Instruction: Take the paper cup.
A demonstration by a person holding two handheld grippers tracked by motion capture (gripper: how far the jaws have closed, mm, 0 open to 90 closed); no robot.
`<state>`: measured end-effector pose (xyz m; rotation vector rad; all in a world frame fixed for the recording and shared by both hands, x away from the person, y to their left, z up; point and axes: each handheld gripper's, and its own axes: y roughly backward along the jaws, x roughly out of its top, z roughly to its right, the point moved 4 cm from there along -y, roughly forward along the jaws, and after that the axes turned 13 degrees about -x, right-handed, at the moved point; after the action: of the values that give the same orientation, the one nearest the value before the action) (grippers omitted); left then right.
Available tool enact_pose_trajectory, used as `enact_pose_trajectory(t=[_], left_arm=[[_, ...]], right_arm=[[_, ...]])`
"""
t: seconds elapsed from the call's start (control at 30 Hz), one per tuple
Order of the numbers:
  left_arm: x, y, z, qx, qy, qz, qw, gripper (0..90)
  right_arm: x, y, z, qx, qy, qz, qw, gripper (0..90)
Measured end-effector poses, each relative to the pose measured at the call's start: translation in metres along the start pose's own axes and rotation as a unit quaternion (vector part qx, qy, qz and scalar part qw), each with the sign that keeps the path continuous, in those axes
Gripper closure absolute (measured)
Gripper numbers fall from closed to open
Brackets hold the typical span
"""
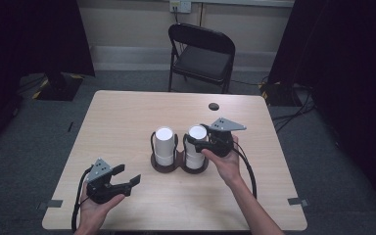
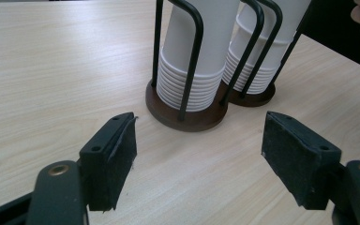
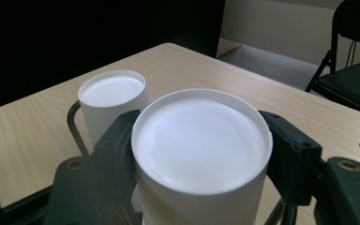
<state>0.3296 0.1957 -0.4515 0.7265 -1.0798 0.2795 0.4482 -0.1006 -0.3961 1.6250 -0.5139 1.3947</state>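
Lifting straight up suits the right claw (image 1: 201, 138), clamped on the top cup (image 3: 201, 145); the other stack (image 3: 111, 93) stands beside it. Left claw (image 2: 199, 154) waits wide, empty.

Left gripper (image 1: 127, 180): black body, grey three-cornered plate on top with small dark holes, black cable looping out behind it past the hand. Its two arms are black with a brass-coloured screw at each joint; the blocky jaws carry rough black pads (image 2: 122, 164), slightly frayed at the edges, with small screw holes along the top face. Right gripper (image 1: 196, 141): same black build, same grey plate on top, black cable trailing back along the forearm, screws at the arm joints. Forearms bare, no sleeves or gloves in sight.
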Motion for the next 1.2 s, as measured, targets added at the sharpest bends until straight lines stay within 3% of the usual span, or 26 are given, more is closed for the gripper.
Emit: enact_pose_trajectory(t=[0.9, 1.2], left_arm=[[0.004, -0.003, 0.004, -0.001, 0.001, 0.004, 1.0, 27.3], [0.015, -0.004, 0.013, -0.002, -0.018, 0.016, 0.9997, 28.2]], right_arm=[[0.03, 0.016, 0.004, -0.005, -0.009, 0.027, 0.9996, 34.2], [0.033, 0.02, 0.007, -0.005, -0.023, 0.034, 0.9992, 34.2]])
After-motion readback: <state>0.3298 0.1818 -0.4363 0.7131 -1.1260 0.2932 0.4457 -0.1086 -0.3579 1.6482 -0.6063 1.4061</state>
